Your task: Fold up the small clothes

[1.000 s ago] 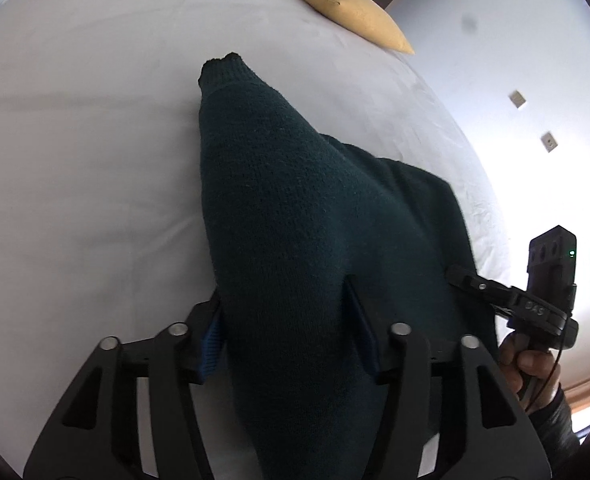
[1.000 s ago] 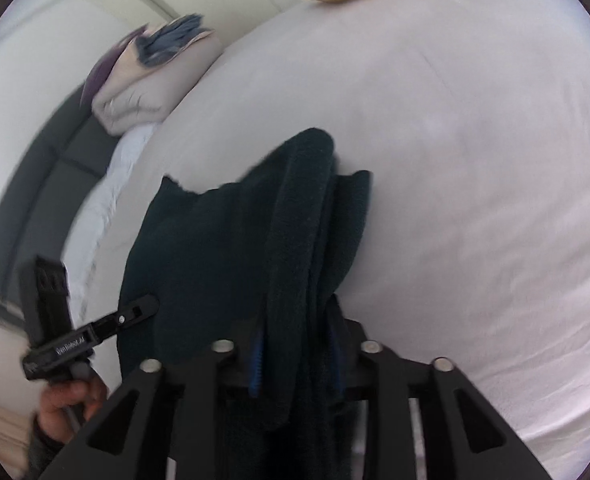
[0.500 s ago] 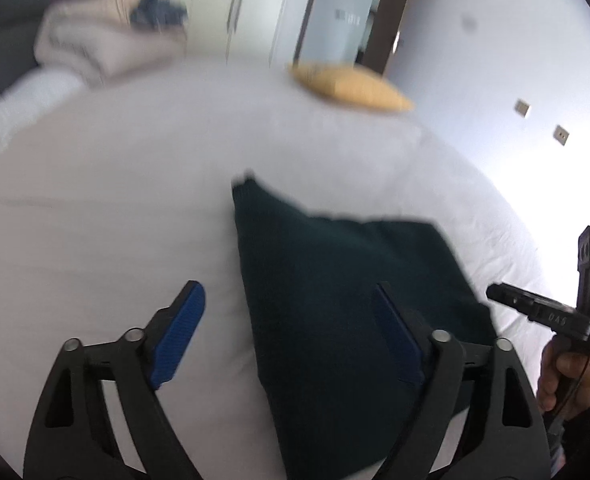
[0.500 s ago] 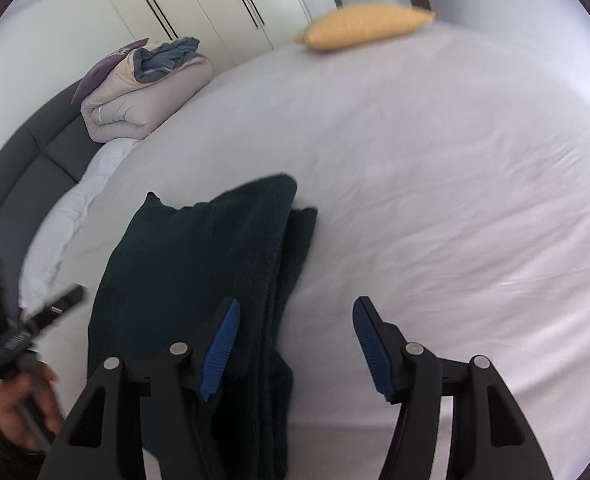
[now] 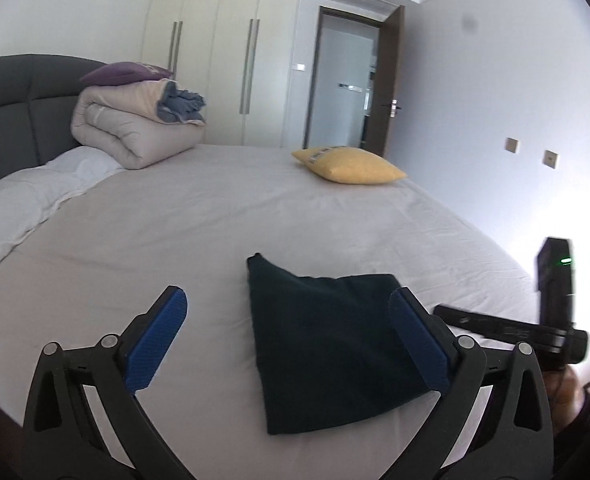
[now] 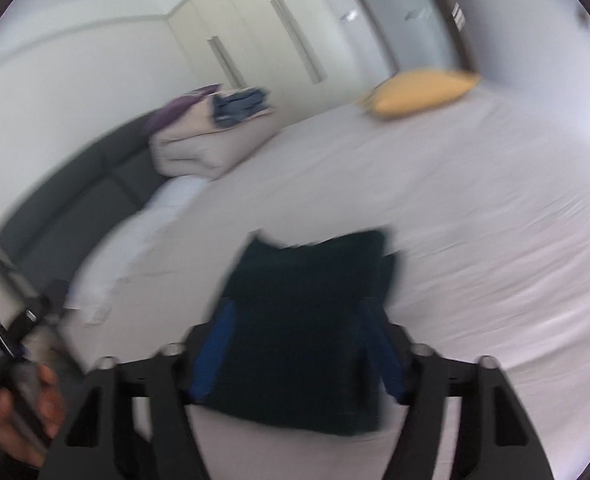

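The folded dark green garment (image 5: 327, 344) lies flat on the bed (image 5: 223, 216), while the left gripper (image 5: 291, 340), just opening, and the right gripper (image 6: 295, 354), just closing, both stand apart, empty.

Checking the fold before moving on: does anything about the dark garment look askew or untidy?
Slightly. The dark green garment lies folded on the bed sheet, but one corner pokes out at its far left, and its outline is lopsided rather than square.
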Demonstrator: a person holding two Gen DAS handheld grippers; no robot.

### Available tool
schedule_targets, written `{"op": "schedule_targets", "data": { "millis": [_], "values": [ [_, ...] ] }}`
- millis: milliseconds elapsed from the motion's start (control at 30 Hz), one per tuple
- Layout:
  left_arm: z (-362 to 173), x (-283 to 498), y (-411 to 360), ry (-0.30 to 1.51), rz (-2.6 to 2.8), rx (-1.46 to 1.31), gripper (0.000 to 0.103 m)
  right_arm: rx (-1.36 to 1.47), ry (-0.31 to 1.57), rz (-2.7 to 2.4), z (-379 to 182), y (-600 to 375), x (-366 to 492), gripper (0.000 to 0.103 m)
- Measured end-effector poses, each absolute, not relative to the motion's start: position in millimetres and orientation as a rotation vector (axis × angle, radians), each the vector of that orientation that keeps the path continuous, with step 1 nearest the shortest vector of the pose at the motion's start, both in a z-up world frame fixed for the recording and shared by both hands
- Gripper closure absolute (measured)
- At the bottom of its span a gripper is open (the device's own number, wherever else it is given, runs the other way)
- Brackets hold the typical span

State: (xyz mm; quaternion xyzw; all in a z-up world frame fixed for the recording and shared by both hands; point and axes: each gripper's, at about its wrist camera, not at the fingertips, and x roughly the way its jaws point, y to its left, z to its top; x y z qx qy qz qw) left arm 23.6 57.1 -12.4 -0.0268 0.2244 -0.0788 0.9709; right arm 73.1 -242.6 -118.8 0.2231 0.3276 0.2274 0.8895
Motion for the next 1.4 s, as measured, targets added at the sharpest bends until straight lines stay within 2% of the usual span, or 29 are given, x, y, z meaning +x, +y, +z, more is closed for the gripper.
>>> {"op": "schedule_targets", "data": {
  "millis": [167,233,267,300,467,567,600,667,733,800,833,967,1100,1400],
  "values": [
    [-8,0,61,0.45,-0.166,-0.089,0.0,0.651,0.86,0.484,-185,-251,120,0.06],
    [-11,1,62,0.461,-0.175,-0.108,0.0,0.797,0.913,0.5,-214,-268,131,0.073],
    [-13,4,63,0.471,-0.175,-0.114,0.0,0.886,0.921,0.496,-230,-279,132,0.093],
    [-15,5,63,0.477,-0.176,-0.118,0.0,0.935,0.923,0.488,-240,-287,131,0.103],
    [-30,20,61,0.523,-0.156,-0.111,0.0,0.897,0.878,0.503,-236,-290,112,0.102],
    [-27,17,64,0.451,-0.121,-0.105,0.0,0.791,0.842,0.458,-217,-291,91,0.087],
    [-25,13,65,0.426,-0.102,-0.103,0.0,0.751,0.826,0.412,-207,-294,82,0.072],
    [-20,6,64,0.388,-0.079,-0.083,0.0,0.691,0.777,0.323,-189,-304,66,0.05],
    [-15,1,60,0.378,-0.072,-0.056,0.0,0.657,0.704,0.284,-166,-313,53,0.046],
    [-13,-1,54,0.382,-0.04,-0.014,0.0,0.596,0.626,0.236,-133,-315,39,0.032],
    [-13,-2,51,0.393,-0.019,0.007,0.0,0.555,0.584,0.226,-119,-312,31,0.03],
    [-16,-7,42,0.438,-0.006,0.027,0.0,0.393,0.428,0.195,-67,-291,0,0.0],
    [-31,-4,36,0.548,-0.006,0.019,0.0,0.319,0.325,0.19,-39,-271,-27,0.0],
    [-76,3,33,0.732,-0.008,-0.002,0.0,0.103,0.495,0.088,-53,-221,-43,0.0]
  ]
}}
